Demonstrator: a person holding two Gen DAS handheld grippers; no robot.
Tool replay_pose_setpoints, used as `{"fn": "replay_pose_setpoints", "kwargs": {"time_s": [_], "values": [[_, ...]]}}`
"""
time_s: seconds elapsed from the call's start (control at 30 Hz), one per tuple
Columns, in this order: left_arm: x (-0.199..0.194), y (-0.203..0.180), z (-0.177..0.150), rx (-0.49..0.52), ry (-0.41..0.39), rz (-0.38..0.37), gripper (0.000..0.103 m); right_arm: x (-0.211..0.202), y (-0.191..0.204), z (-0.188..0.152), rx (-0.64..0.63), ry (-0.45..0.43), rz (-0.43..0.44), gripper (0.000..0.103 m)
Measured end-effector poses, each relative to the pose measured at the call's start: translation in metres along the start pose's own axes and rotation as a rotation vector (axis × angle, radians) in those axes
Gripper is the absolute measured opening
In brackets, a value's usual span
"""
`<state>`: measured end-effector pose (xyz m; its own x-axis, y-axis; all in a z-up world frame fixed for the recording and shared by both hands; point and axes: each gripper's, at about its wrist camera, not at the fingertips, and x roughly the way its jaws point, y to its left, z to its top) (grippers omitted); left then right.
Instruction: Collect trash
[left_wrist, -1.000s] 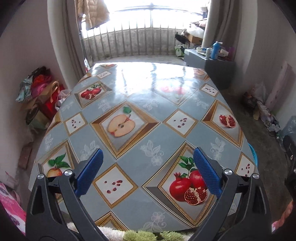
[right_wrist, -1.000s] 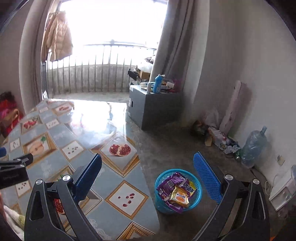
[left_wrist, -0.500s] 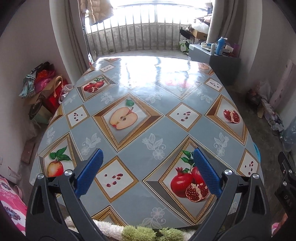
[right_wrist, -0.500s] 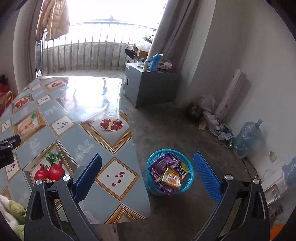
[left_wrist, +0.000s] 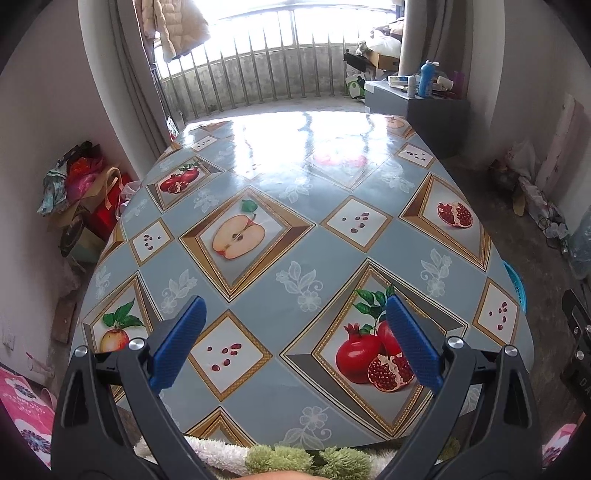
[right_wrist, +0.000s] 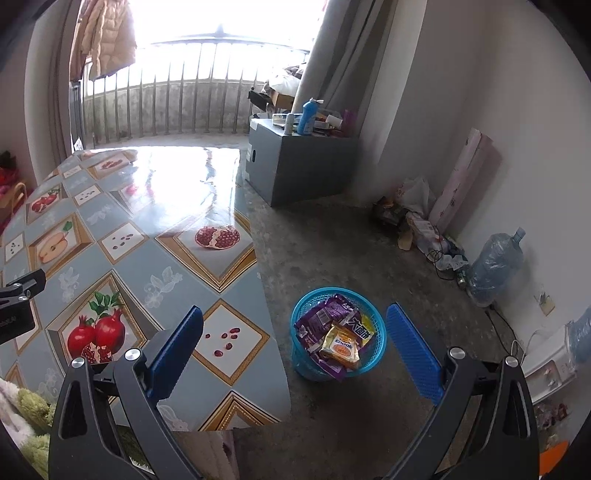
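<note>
A blue mesh basket (right_wrist: 377, 336) stands on the concrete floor just right of the table. It holds several snack wrappers (right_wrist: 334, 334), purple ones and a yellow one. My right gripper (right_wrist: 294, 349) hovers above the table's right edge and the basket, open, nothing between its blue pads. My left gripper (left_wrist: 294, 339) hangs over the near end of the table (left_wrist: 303, 236), open and holding nothing. The table's fruit-patterned cloth shows no loose trash. A sliver of the basket rim (left_wrist: 515, 282) peeks past the table's right edge in the left wrist view.
A grey cabinet (right_wrist: 295, 162) with a blue bottle (right_wrist: 307, 116) stands beyond the table. A large water jug (right_wrist: 493, 267) and floor clutter (right_wrist: 413, 221) line the right wall. Bags (left_wrist: 81, 199) pile up at the left wall. A fluffy green-white sleeve (left_wrist: 280, 456) sits below the left gripper.
Both grippers have risen and pulled back a little, so the table and basket sit lower in view. Both stayed open.
</note>
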<state>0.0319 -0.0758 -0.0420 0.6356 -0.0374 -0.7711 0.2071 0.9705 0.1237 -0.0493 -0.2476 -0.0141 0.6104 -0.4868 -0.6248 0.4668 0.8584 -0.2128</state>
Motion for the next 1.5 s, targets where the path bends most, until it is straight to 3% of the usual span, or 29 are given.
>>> {"fn": "replay_pose_setpoints", "kwargs": {"time_s": [0.43,1.5], "values": [[-0.002,-0.011,-0.002,0.054,-0.001,-0.005,0.094,0.004,-0.008,-0.006,0.030,0.027,0.009,0.097],[-0.002,-0.011,-0.002,0.052,0.002,-0.004,0.094,0.004,-0.007,-0.007,0.005,0.031,0.031,0.096]]}}
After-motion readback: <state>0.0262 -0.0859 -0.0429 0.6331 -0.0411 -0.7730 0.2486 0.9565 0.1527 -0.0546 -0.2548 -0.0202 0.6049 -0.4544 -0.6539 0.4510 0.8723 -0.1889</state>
